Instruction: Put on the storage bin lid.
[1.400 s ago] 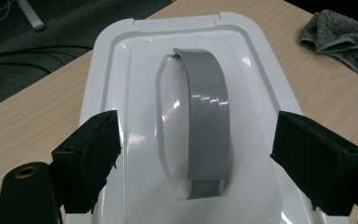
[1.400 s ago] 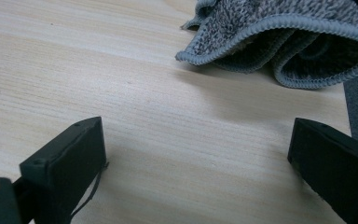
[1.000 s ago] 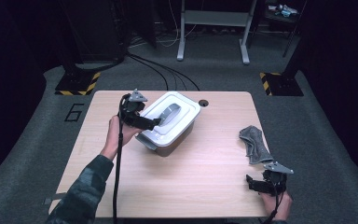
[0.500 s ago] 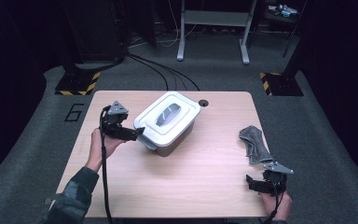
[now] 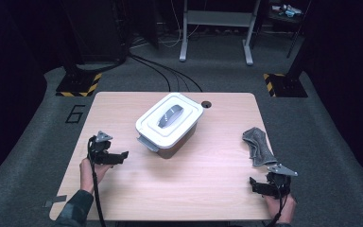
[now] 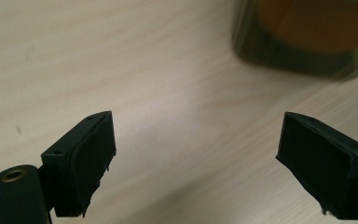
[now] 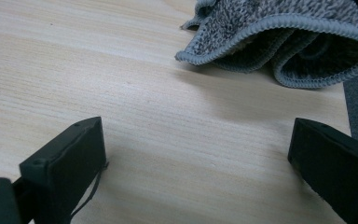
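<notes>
A pale wooden surface (image 5: 203, 175) stands on grey carpet in a dark room. The white-lidded rectangular plastic container (image 5: 169, 124) sits near its middle, to the right of the left claw (image 5: 121, 155), whose jaws gape empty. The right claw (image 5: 254, 184), jaws wide apart, rests near a crumpled grey cloth (image 5: 258, 146).

- Pale wooden table (image 5: 208, 179): matt, fine-grained.
- White rectangular plastic lidded box (image 5: 169, 124): smooth, slightly glossy.
- Grey terry cloth (image 7: 279, 42): rough, looped pile, stitched hem.
</notes>
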Tool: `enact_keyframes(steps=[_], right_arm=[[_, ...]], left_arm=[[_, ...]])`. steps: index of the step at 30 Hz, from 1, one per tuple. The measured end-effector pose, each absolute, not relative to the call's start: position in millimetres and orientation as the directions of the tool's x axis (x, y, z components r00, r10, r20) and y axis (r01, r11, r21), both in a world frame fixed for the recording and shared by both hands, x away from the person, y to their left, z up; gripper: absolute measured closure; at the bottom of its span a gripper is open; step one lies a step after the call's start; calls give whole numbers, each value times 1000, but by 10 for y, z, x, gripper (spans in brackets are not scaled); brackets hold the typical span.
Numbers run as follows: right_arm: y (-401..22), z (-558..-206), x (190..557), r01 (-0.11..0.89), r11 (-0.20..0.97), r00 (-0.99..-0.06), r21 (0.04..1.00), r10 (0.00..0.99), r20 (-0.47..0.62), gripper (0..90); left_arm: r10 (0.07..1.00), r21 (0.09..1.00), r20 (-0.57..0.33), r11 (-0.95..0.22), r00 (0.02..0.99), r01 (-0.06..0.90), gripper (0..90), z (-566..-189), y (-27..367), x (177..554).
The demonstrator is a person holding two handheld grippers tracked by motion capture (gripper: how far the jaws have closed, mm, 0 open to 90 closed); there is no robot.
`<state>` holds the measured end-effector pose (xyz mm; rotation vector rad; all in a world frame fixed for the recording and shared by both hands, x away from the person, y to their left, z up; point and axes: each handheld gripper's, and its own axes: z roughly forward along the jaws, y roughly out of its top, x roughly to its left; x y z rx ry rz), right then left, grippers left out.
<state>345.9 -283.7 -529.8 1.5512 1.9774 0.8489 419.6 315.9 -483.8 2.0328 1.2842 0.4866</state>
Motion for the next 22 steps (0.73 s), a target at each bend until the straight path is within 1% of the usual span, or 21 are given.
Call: enact_keyframes(steps=[5,6,9,10,12,15,22], right_arm=[[-2838,-5297,3460,671,163,-239,723,971,3,33],[-2840,-5297,3460,671,164,-240,723,971,2,33],[-2842,-5297,3461,671,166,-242,723,970,2,33],[-2842,-5296,3461,671,166,-242,723,970,3,33],[-2847,-5298,3464,668,172,-247,724,969,-2,33],[-2847,-5298,3464,668,172,-248,724,969,-1,33],[-2848,-5299,3455,666,174,-252,725,968,-1,33]], left_arm=[[915,704,-69,-238,398,669,103,-5150,3275,4065],[918,710,-47,-247,395,660,103,-5185,3289,4041],[922,717,-45,-238,384,656,103,-5243,3315,4000],[925,737,-22,-241,379,632,103,-5294,3337,3949],[930,745,-4,-242,367,621,103,-5311,3341,3923],[920,733,-4,-263,391,627,103,-5299,3368,3913],[918,737,-2,-266,396,621,105,-5304,3387,3912]])
